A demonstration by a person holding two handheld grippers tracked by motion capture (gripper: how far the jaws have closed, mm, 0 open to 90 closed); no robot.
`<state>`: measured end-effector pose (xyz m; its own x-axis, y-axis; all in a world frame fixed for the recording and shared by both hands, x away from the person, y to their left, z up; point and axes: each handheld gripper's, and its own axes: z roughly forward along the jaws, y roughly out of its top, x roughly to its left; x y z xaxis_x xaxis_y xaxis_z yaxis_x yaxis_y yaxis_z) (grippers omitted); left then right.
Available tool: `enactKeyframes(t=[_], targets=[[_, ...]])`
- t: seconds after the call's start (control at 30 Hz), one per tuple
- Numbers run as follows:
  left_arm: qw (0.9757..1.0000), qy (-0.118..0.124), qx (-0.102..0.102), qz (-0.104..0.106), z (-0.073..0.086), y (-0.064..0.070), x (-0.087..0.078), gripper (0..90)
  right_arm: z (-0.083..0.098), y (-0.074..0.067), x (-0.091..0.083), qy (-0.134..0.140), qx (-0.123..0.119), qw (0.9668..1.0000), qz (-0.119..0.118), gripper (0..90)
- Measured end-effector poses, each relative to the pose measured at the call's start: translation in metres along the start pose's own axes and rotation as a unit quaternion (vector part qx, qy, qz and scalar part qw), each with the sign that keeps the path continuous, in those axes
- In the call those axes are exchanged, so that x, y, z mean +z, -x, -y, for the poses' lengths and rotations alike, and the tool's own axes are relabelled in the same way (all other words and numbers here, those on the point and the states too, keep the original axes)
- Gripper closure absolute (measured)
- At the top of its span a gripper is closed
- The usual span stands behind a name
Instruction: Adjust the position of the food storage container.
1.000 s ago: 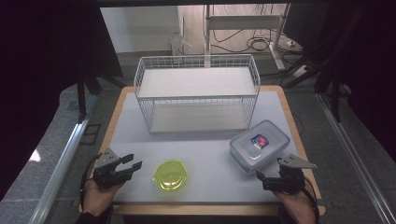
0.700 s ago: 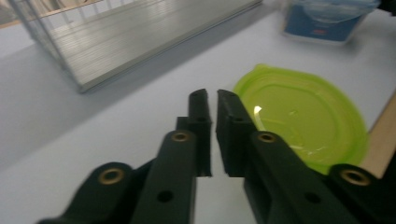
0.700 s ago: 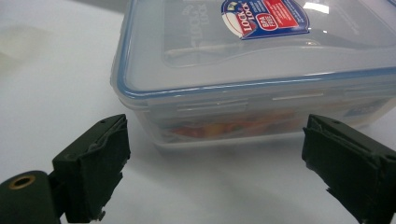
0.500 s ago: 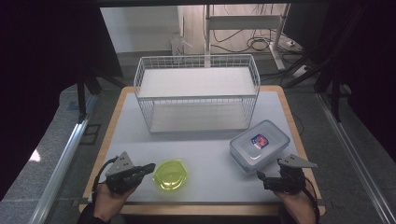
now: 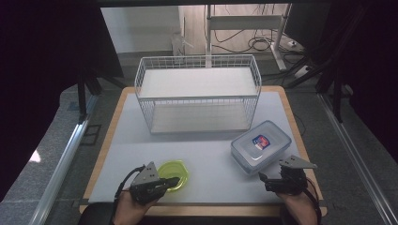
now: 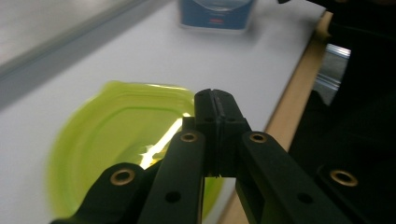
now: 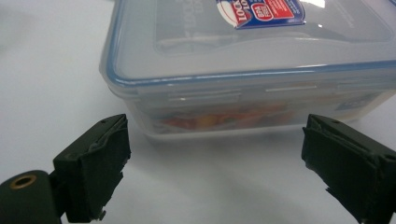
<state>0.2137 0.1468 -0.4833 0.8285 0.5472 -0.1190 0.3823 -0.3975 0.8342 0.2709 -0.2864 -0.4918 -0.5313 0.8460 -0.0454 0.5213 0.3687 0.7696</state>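
Currently: yellow-green plastic lid (image 5: 173, 174), flat at the table's (image 5: 206, 150) near left edge. Left gripper (image 6: 215, 100), jaws pressed together and empty, tips over the lid's near rim. Right gripper (image 7: 217, 163), jaws wide apart, empty, facing the clear lidded food container (image 7: 252, 65) just ahead.

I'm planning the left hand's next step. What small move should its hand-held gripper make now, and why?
Probably lift the green bowl slightly. The left hand-held gripper looks shut at the bowl's near rim, though whether the rim is pinched is unclear. The right hand-held gripper waits open before the lidded box.
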Motion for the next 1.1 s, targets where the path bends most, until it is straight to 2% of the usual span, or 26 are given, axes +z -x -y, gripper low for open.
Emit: enactKeyframes(t=[0.07,0.17,0.3,0.4,0.47,0.57,0.73,0.8,1.03,1.07,1.1], targets=[[0.9999,-0.013,0.006,0.007,0.0,0.006,0.008,89.9,0.0,0.0,0.0,-0.001,0.0,1.0,-0.001,8.0],[0.9997,-0.023,0.007,0.006,0.001,0.009,0.015,89.9,0.0,0.0,0.0,-0.001,0.0,1.0,0.0,8.0],[0.999,-0.043,0.009,-0.005,0.002,0.011,0.023,89.9,0.0,0.0,0.0,0.0,0.0,1.0,-0.001,8.0],[0.9988,-0.049,0.0,-0.011,0.004,0.009,0.025,89.9,0.0,0.0,0.0,-0.001,0.0,1.0,-0.001,8.0],[0.9988,-0.047,-0.007,-0.009,0.005,0.006,0.026,89.9,0.0,-0.001,0.001,-0.002,0.0,1.0,-0.002,8.0],[0.9986,-0.049,-0.008,-0.021,0.006,0.003,0.026,89.9,0.0,-0.001,0.001,-0.004,0.0,1.0,-0.001,8.0],[0.9983,-0.049,-0.02,-0.026,0.007,-0.006,0.026,89.9,0.001,-0.001,0.002,-0.006,0.0,1.0,-0.002,8.1],[0.998,-0.05,-0.02,-0.034,0.007,-0.009,0.026,89.8,0.001,-0.001,0.002,-0.007,0.001,1.0,-0.002,8.2],[0.9967,-0.047,-0.042,-0.05,0.008,-0.028,0.02,89.9,0.001,-0.001,0.003,-0.009,0.002,0.9999,-0.005,8.5],[0.9962,-0.048,-0.047,-0.057,0.009,-0.034,0.018,89.9,0.001,-0.001,0.003,-0.009,0.002,0.9999,-0.006,8.5],[0.9962,-0.048,-0.047,-0.057,0.009,-0.034,0.018,89.9,0.001,-0.001,0.003,-0.009,0.002,0.9999,-0.006,8.5]])
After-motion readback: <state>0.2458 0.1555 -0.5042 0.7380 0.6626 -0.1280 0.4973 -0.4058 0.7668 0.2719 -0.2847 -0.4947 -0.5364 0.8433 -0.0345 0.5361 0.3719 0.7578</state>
